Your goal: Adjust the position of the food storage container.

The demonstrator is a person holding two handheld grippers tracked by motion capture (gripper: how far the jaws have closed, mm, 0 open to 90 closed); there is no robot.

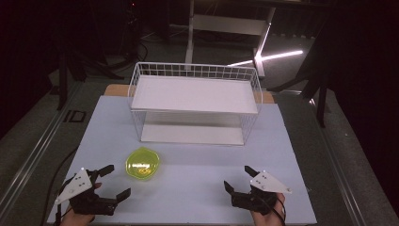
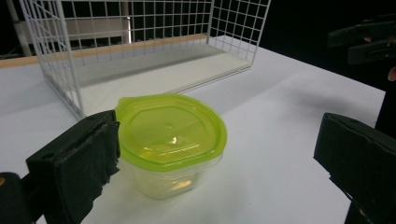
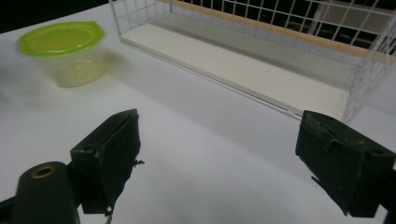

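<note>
Black-jawed and spread wide, the left gripper (image 1: 112, 181) hovered low at the near left of the white bench (image 1: 197, 160), with nothing between its pads, and the right gripper (image 1: 237, 178) stood just as open at the near right. Just ahead of the left gripper sat a clear tub with a yellow-green lid (image 1: 142, 163), upright on the bench. Beyond it stood a white wire rack (image 1: 195, 101) with two shelves.
</note>
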